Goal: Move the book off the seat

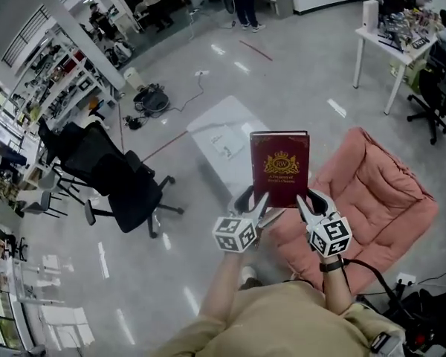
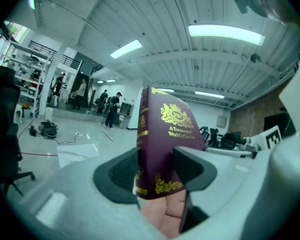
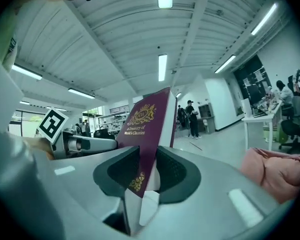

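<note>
You hold the maroon book [image 1: 279,168] upright in mid-air, its long axis vertical, with your left gripper [image 1: 254,201] and right gripper [image 1: 305,203] each clamped on a bottom corner, and the pink seat [image 1: 383,199] below to the right.

The book [image 1: 279,168] has a smooth maroon cover with a soft sheen and shiny gold stamping, and pale paper page edges. The seat [image 1: 379,199] is matt pink padded cloth, tufted, and the grey floor [image 1: 297,73] is polished to a reflective gloss. The left gripper [image 2: 155,170] and right gripper [image 3: 149,171] are matt pale plastic with dark, finely textured pads [image 2: 121,170].
</note>
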`<state>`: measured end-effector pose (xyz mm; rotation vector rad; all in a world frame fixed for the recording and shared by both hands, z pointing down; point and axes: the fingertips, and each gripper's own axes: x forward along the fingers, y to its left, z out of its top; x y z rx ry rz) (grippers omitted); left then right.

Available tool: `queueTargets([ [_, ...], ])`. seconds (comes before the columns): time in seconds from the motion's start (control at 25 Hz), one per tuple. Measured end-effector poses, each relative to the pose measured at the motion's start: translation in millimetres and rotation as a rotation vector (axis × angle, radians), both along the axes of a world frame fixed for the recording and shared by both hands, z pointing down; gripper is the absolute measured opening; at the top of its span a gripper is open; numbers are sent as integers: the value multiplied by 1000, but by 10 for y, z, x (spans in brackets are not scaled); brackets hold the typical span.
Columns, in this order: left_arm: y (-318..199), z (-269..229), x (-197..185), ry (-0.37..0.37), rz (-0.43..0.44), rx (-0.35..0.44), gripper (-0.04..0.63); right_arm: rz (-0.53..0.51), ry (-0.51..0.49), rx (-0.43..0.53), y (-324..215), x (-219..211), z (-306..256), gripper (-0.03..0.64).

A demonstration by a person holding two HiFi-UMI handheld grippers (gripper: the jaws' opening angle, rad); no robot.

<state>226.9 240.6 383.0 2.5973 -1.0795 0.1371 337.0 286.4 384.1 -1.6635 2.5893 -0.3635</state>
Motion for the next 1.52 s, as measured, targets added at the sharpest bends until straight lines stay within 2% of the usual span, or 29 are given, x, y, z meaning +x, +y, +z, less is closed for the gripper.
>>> queueTargets([
  [0.16, -121, -47, -746, 16, -98, 47, 210, -52, 39, 51, -286, -703, -108, 107],
  [0.32, -107, -50, -1548, 57, -187, 54, 207, -136, 108, 70, -388, -1492, -200, 107],
  [0.52, -139, -68, -2474, 103, -241, 63, 206, -194, 150, 88, -483, -2418, -265, 107],
  [0.76, -324, 165, -3275, 131, -298, 60, 204, -238, 209, 108, -713, -3233, -90, 107],
  [1.0, -655, 432, -3545, 148, -327, 14, 201, -279, 224, 36, -1106, -3498, 160, 107],
  [1.08, -1011, 467, -3596, 145, -336, -3, 201, -285, 220, 20, -1476, -3547, 198, 107],
  [1.24, -2062, 567, -3692, 125, -351, -29, 201, -313, 203, -3, -2552, -3640, 311, 107],
  [1.52, -2791, 608, -3596, 80, -336, -38, 201, -313, 167, -9, -3267, -3534, 385, 107],
])
